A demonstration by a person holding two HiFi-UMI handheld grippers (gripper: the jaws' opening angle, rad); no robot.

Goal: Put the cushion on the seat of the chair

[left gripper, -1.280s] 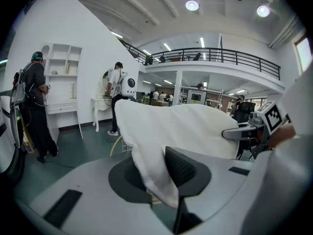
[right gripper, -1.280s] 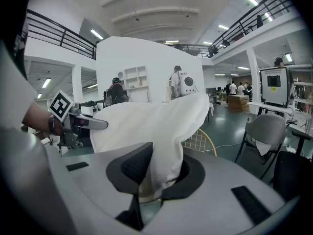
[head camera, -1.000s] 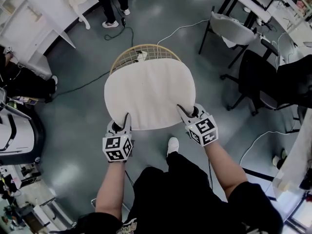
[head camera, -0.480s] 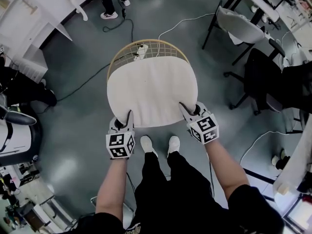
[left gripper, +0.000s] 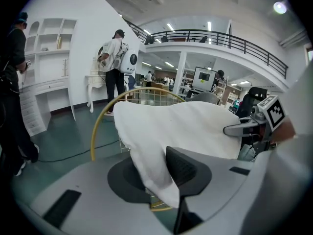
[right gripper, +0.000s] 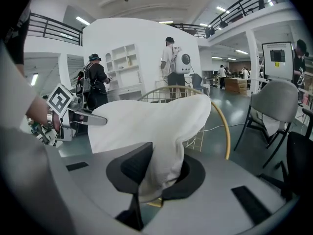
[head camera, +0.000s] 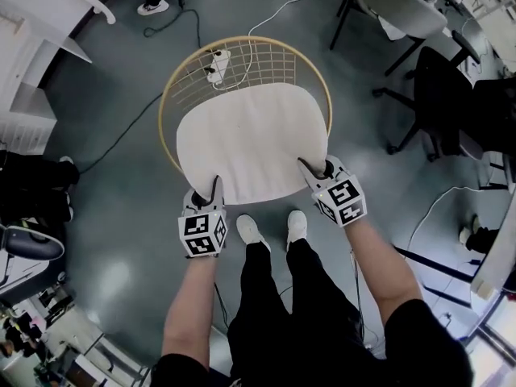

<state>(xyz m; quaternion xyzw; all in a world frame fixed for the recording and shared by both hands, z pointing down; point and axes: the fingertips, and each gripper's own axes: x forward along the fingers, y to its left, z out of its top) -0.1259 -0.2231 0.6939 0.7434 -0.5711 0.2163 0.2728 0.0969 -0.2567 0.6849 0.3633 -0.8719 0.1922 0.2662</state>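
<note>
We have the cushion (head camera: 251, 143) lying over the near part of the chair (head camera: 274, 67), whose wire mesh shows beyond the cushion's far edge; whether the cushion rests on the seat we cannot tell. The left tongs (head camera: 214, 185) grip its near left corner and the right tongs (head camera: 307, 168) its near right corner, a fold pinched in each. Our shoes (head camera: 251, 232) stand on the floor (head camera: 105, 216) just before the near edge, between the tongs. A power strip (head camera: 216, 61) lies behind the cushion, seen through the wires. A cable (head camera: 121, 135) runs off leftward; two office chairs (head camera: 399, 10) stand well apart at far right.
</note>
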